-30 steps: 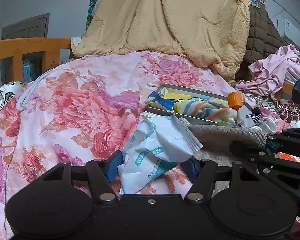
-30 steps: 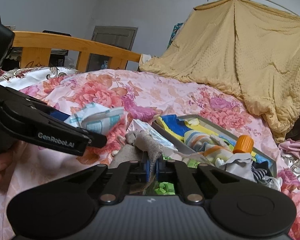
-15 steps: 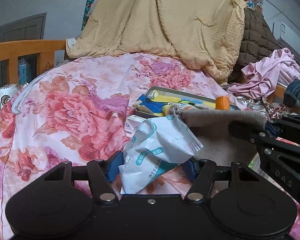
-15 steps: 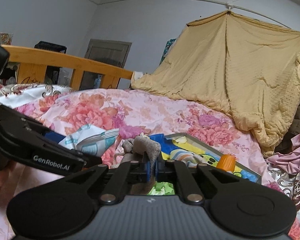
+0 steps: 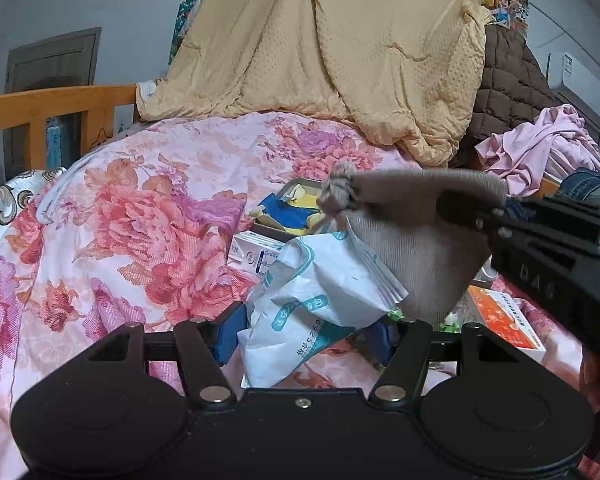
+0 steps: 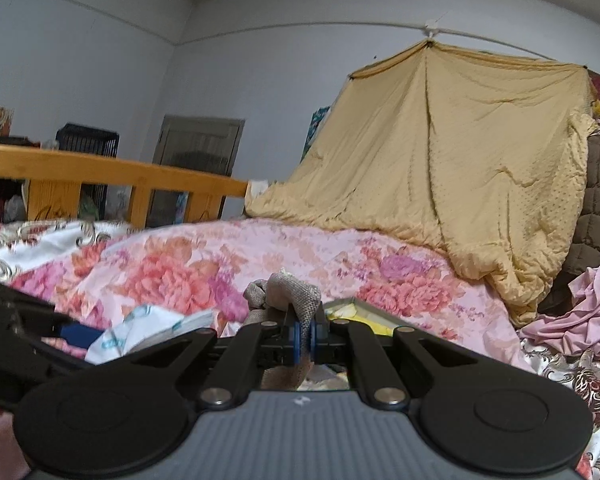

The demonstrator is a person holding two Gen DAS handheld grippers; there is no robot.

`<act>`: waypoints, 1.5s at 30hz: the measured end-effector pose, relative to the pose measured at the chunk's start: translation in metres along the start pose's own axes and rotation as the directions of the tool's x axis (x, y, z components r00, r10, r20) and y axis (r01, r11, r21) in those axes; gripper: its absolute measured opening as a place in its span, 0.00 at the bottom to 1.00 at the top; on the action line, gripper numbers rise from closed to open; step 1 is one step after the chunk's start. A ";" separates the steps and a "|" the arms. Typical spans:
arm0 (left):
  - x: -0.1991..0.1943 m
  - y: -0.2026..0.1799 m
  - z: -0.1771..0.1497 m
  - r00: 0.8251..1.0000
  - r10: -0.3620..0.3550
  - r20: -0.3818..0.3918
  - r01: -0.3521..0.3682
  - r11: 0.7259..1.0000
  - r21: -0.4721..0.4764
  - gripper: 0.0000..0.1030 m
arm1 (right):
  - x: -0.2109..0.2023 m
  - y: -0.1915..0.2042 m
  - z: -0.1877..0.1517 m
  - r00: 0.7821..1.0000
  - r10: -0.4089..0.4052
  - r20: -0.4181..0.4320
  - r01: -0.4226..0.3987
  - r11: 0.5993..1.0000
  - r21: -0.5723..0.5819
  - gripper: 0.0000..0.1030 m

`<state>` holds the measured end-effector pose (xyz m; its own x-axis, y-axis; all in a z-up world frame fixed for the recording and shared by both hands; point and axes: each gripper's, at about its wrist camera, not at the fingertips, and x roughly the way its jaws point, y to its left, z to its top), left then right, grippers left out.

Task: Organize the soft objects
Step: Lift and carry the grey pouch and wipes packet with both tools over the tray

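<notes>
My left gripper [image 5: 305,334] is shut on a white and teal plastic packet [image 5: 319,300] and holds it above the floral bedspread [image 5: 140,216]. My right gripper [image 6: 304,336] is shut on a grey-brown knitted cloth [image 6: 296,300]; the cloth hangs from it in the air, seen in the left wrist view [image 5: 415,236] just right of the packet. The packet also shows at the left of the right wrist view [image 6: 152,332]. A grey tray [image 5: 296,188] with blue and yellow soft items lies behind, partly hidden by the cloth.
A yellow blanket [image 5: 339,60] hangs at the back, with a brown quilt [image 5: 511,92] and pink clothes [image 5: 539,152] to the right. A wooden bed rail [image 6: 112,176] runs along the left. An orange box [image 5: 507,320] and a white carton [image 5: 256,252] lie on the bed.
My right gripper has lifted the knitted cloth up off the bed, so it now hides most of the tray. My left gripper still holds the packet, shifted only a little.
</notes>
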<state>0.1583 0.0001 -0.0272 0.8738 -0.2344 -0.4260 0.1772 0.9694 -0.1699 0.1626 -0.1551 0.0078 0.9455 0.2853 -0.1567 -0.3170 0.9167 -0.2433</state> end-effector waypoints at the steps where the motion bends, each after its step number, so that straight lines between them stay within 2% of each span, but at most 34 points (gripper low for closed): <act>1: -0.001 -0.002 0.001 1.000 0.005 0.001 -0.005 1.000 -0.004 0.62 | -0.002 -0.003 0.001 1.000 -0.002 0.008 0.002 1.000 0.005 0.04; 9: 0.003 -0.017 0.019 0.999 0.019 0.032 -0.019 1.000 -0.013 0.63 | -0.004 -0.024 0.008 0.999 -0.017 0.048 0.015 0.999 0.038 0.04; 12: 0.017 -0.016 0.031 0.999 0.026 0.040 -0.023 0.997 -0.070 0.63 | 0.005 -0.039 0.008 0.998 -0.034 0.055 0.030 0.998 0.056 0.04; 15: 0.036 -0.019 0.048 0.998 0.018 0.055 -0.012 0.994 -0.111 0.63 | 0.020 -0.054 0.006 0.996 -0.063 0.068 0.059 0.997 0.053 0.04; 25: 0.124 -0.035 0.101 0.998 -0.002 0.066 0.009 0.994 -0.108 0.63 | 0.082 -0.106 -0.010 0.989 -0.144 0.043 0.140 0.987 0.077 0.04; 30: 0.176 -0.049 0.114 0.999 -0.028 0.033 0.033 0.990 -0.134 0.63 | 0.100 -0.143 -0.013 0.984 -0.178 0.011 0.174 0.974 0.148 0.05; 36: 0.225 -0.072 0.121 0.998 -0.054 -0.010 0.053 0.992 -0.111 0.63 | 0.116 -0.177 -0.025 0.973 -0.227 -0.041 0.230 0.951 0.205 0.05; 40: 0.249 -0.083 0.124 0.997 -0.044 -0.062 0.039 0.996 -0.084 0.63 | 0.125 -0.193 -0.033 0.959 -0.266 -0.097 0.282 0.930 0.235 0.05; 45: 0.270 -0.088 0.124 0.991 -0.022 -0.131 0.012 0.997 -0.079 0.63 | 0.132 -0.202 -0.043 0.947 -0.275 -0.164 0.310 0.918 0.248 0.05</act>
<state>0.4347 -0.1393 -0.0166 0.8029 -0.2633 -0.5349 0.1512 0.9578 -0.2446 0.3486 -0.3149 -0.0054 0.9707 -0.0282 -0.2388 0.0205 0.9992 -0.0346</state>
